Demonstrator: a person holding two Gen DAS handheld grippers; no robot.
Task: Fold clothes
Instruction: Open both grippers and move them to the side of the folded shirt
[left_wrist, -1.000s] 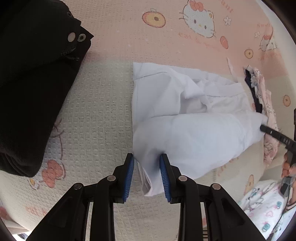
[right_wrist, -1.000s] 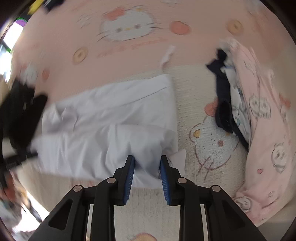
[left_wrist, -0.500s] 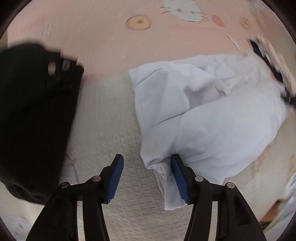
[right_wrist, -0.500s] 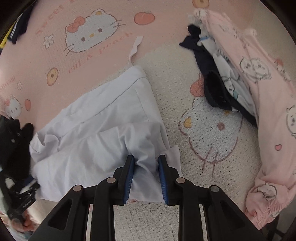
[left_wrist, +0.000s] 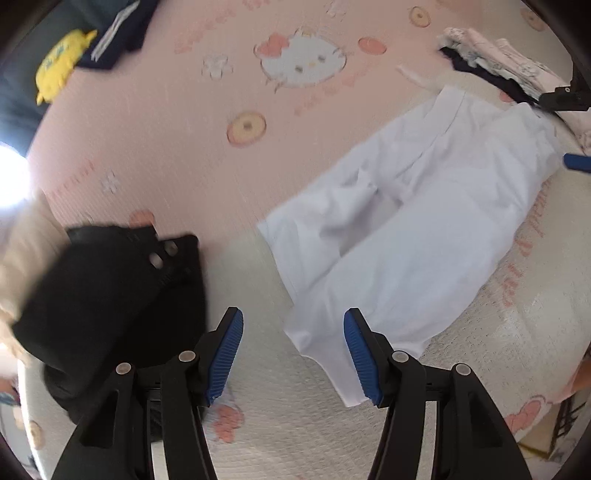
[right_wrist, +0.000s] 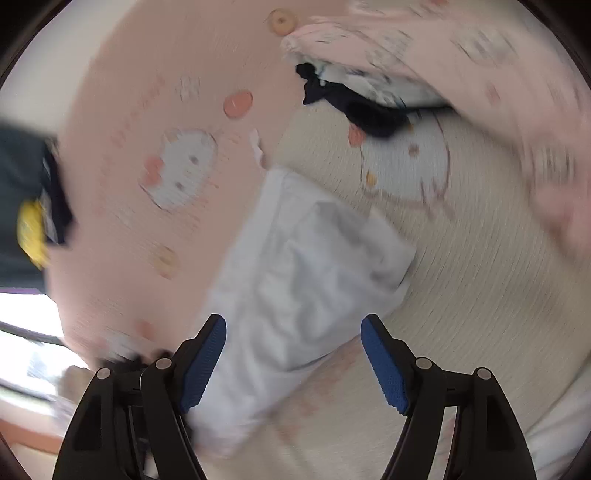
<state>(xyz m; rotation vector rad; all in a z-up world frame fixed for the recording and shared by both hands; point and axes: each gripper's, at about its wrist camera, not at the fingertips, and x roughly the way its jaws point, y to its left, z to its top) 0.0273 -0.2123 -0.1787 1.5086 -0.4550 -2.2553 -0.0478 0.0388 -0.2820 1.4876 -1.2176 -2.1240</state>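
White garment (left_wrist: 417, 229) now released, flat beyond both opening claws (left_wrist: 293, 356).

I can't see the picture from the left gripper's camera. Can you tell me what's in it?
A white garment lies folded on a pink and cream cartoon-cat blanket, and the left gripper hangs over its near corner, its jaws opening and not pinching it. A black garment lies to the left, with more clothes at the far edges.

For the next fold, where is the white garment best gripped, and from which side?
Probably the white garment is best taken at its narrow loose end, which lies flat nearest the left gripper, approached from the near edge. Both grippers' jaws are opening, and neither pinches the cloth.
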